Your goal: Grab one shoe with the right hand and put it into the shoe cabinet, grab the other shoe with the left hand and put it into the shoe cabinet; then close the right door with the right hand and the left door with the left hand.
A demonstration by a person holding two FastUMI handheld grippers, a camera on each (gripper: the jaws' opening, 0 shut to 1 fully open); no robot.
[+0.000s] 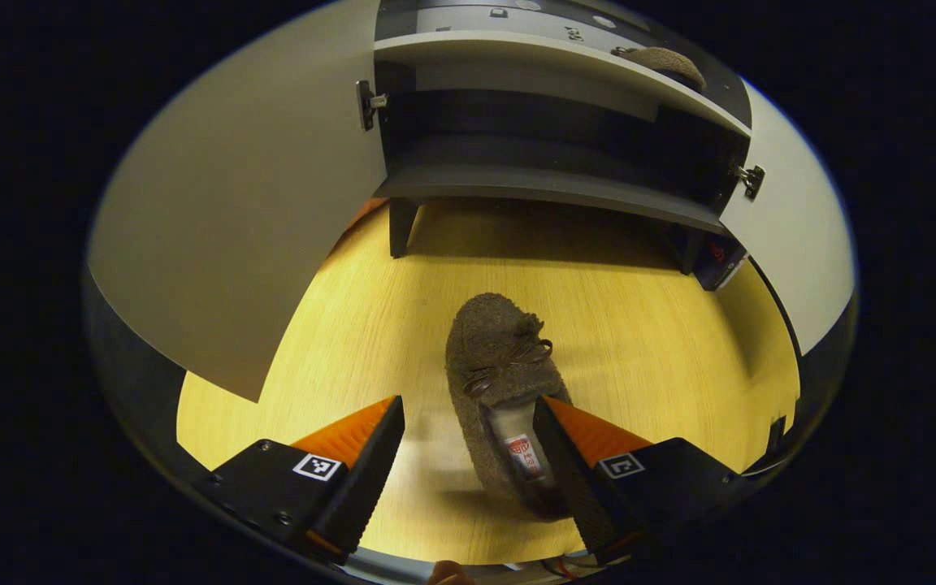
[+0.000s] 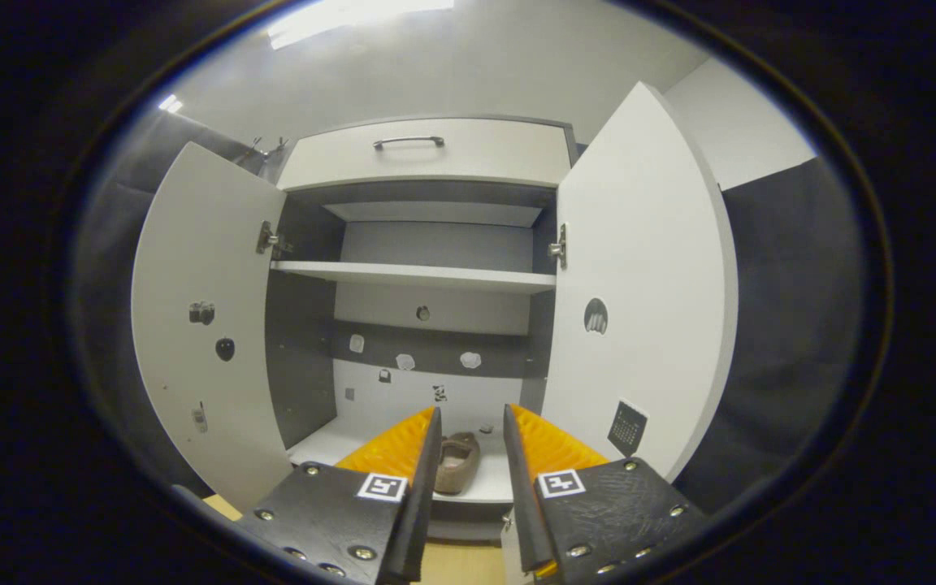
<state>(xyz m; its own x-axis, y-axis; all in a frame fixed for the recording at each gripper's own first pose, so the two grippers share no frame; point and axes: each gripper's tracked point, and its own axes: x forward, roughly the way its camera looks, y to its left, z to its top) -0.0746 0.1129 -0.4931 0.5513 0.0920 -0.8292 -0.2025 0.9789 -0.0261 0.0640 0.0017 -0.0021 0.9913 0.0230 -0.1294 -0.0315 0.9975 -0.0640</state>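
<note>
While we look along the left gripper (image 1: 468, 455), we see its two fingers spread wide apart above a wooden floor (image 1: 639, 341). Between them lies a brown fuzzy slipper (image 1: 500, 382) with a small bow on top, its toe pointing away to the shoe cabinet (image 1: 549, 187). The right finger (image 1: 574, 471) is at the heel end of the slipper, over its opening, but we cannot tell if it touches; the left finger is clearly apart from it. The cabinet stands farther off on short legs, with the left door (image 1: 240, 227) and the right door (image 1: 793, 236) both swung open.

From the right gripper view, the right gripper (image 2: 468, 479) has its fingers also apart, with nothing between them. It faces the open cabinet (image 2: 427, 154), where the second slipper (image 2: 456, 463) lies on the bottom shelf (image 2: 330, 443), well beyond the fingertips. A middle shelf (image 2: 411, 275) crosses the cabinet higher up, and above it is a drawer with a handle (image 2: 408, 141).
</note>
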